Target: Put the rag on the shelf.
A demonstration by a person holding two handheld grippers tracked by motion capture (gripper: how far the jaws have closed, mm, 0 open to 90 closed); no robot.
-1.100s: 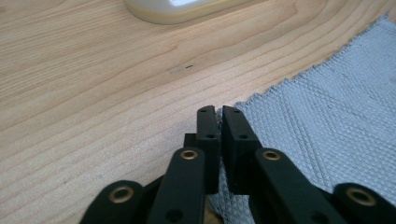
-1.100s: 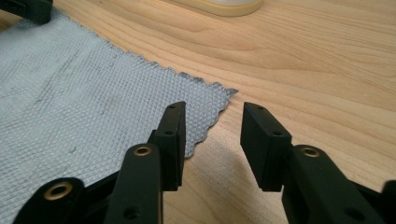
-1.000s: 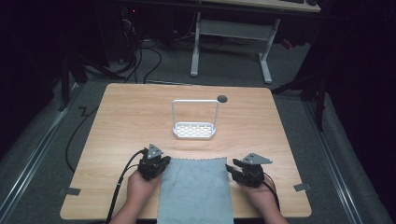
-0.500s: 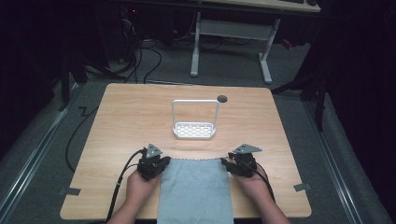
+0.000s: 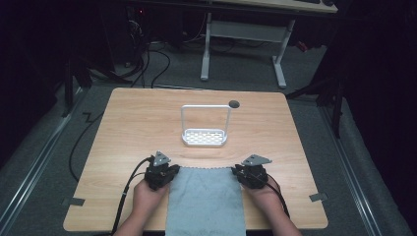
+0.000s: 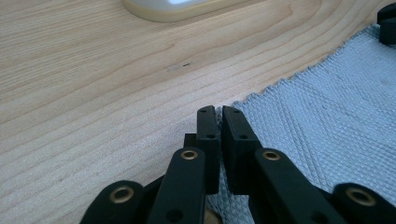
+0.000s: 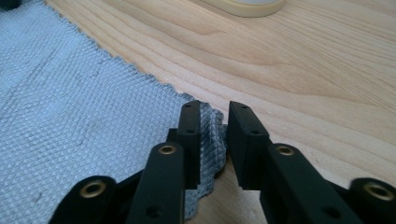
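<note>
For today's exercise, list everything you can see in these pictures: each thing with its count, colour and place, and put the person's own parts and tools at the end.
cloth: one, light blue-grey, flat on the table's near edge between the two grippers.
rack: one, white, a perforated base with an upright frame, at the table's middle.
table: one, light wood, with a dark round hole near its far edge.
desk frame: one, white legs, on the floor beyond the table.
left gripper: one, black, shut on the cloth's far left corner.
right gripper: one, black, jaws have just been closing, far right corner between them, a gap left.
hands: two, behind the grippers at the near edge.
</note>
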